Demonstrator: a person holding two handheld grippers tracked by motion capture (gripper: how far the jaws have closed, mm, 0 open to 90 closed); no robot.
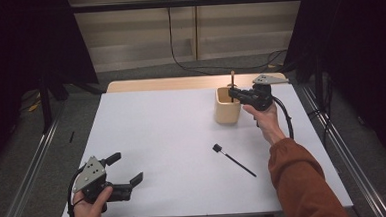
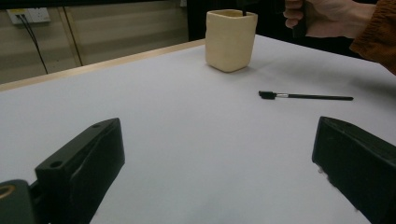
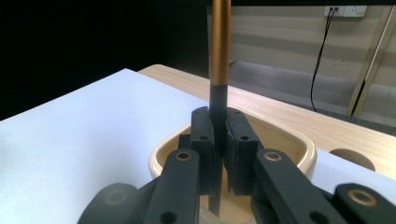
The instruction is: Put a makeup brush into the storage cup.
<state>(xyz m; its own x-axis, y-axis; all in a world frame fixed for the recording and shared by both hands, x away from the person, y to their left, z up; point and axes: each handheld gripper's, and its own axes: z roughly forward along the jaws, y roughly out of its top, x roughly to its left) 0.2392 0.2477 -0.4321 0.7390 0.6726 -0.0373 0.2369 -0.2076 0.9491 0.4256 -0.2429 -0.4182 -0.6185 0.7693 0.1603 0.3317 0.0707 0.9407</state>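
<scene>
1. The right gripper [image 3: 219, 140] has its jaws clamped tight on a slim brush [image 3: 219, 56], which stands upright between the pads; the handle is black where it is pinched and golden-brown above.
2. The brush's lower end reaches down inside the cream cup [image 3: 299, 147], and the gripper sits directly over the cup's mouth.
3. From the high view, the right gripper [image 1: 234, 93] hovers at the cup [image 1: 226, 114] near the far right of the white table [image 1: 162, 135], with the brush's tip [image 1: 232, 76] rising above it.
4. The left gripper [image 1: 126, 168] rests at the near left corner, jaws spread wide with nothing between them, well apart from the cup.
5. A second black brush [image 1: 234, 160] lies flat on the table between the cup and the near edge, untouched.
</scene>
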